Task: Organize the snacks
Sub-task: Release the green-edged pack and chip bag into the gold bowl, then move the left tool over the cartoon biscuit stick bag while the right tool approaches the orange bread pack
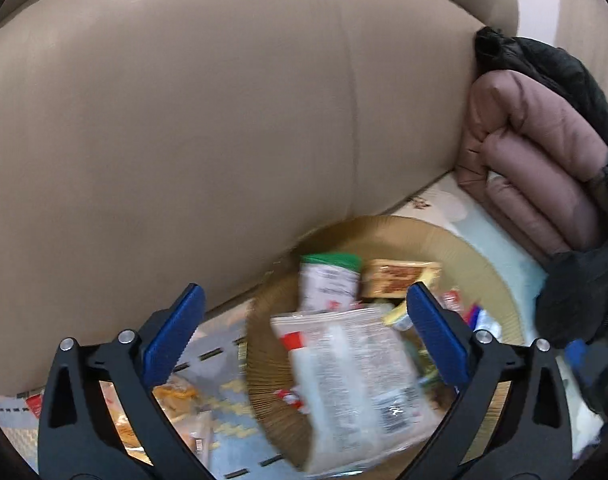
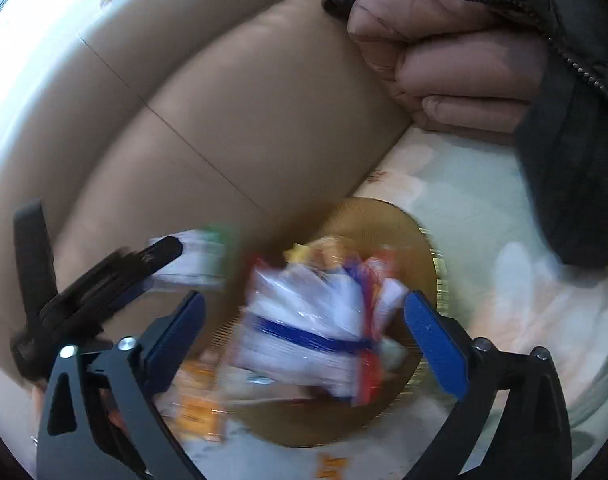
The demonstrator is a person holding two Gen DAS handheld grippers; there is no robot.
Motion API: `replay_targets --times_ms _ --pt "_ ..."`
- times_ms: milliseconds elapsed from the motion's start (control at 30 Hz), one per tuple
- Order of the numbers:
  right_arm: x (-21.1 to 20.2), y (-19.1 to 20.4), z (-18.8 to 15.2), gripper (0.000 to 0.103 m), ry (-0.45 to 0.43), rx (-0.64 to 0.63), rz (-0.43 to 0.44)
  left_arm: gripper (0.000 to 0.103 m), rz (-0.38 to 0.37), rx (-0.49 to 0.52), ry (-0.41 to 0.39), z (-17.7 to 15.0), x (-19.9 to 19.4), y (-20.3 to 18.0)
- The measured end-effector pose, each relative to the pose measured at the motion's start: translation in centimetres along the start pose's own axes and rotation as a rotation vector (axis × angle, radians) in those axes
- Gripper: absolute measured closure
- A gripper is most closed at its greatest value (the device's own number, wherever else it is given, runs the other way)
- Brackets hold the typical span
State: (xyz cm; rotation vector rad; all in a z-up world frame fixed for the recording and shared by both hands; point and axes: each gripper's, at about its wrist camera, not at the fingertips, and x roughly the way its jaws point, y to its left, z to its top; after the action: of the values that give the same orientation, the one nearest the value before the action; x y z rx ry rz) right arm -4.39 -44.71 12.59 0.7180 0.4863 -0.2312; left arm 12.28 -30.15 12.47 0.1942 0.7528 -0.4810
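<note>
Left wrist: gold tray (image 1: 500,280) against sofa backrest (image 1: 183,140).

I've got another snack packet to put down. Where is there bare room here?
The pale seat cover between the gold tray and the folded jackets is bare. The tray's middle is heaped with packets, and more packets crowd its left side.

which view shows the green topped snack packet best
The left wrist view: the green-topped packet lies fairly sharp on the gold tray. In the right wrist view it is a motion-blurred smear.
</note>
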Motion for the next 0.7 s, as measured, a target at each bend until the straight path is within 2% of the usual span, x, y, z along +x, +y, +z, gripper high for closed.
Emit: replay_targets --times_ms 200,367,600,700 --pt "-1.3 0.4 0.3 0.005 -0.076 -0.002 -0.008 0.003 0.055 -0.037 -0.03 -0.8 -2.6 3.5" --pt "-2.0 0.3 -0.3 0.005 -0.089 0.053 0.063 0.003 0.075 -0.072 -0.04 -0.7 -4.9 6.3" --pt "-3.3 4.8 -1.1 0.005 -0.116 -0.062 0.104 0.003 0.113 -0.144 -0.06 -0.7 -8.5 11.5" --pt "-3.2 6.9 -1.8 0.005 -0.102 -0.116 0.123 0.003 0.143 -0.162 -0.063 -1.6 -9.6 13.4"
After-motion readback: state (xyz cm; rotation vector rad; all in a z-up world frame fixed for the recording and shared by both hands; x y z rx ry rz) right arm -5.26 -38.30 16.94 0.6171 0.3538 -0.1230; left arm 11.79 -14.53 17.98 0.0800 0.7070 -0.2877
